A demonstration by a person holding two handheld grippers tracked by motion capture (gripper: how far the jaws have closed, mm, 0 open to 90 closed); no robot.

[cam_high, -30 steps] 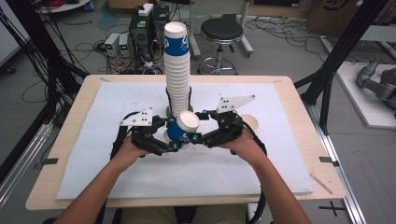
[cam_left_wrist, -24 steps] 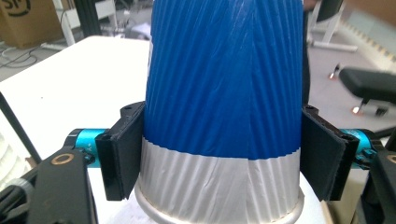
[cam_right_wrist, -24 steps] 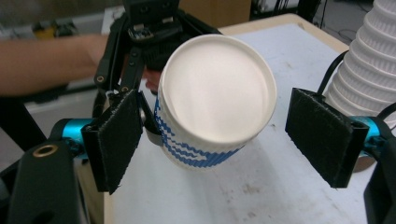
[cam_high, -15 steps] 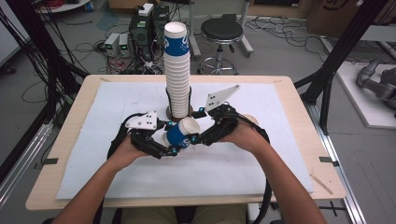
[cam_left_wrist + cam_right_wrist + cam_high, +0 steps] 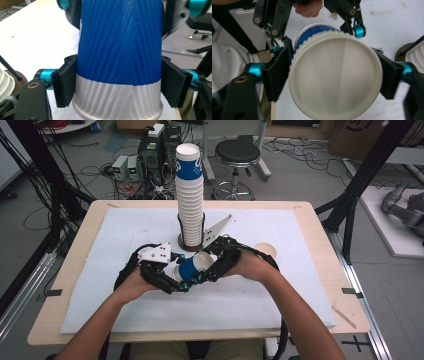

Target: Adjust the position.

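Blue and white ribbed paper cup [image 5: 192, 266] lies on its side above the white table cover [image 5: 110, 240], at about six o'clock from the tall stack of paper cups [image 5: 190, 200] in its dark holder. The left gripper [image 5: 172, 276] clamps its narrow base end, pads pressed to both sides. The right gripper [image 5: 209, 265], whose jaws have just been closing, now pinches the cup near its open rim, pads touching.
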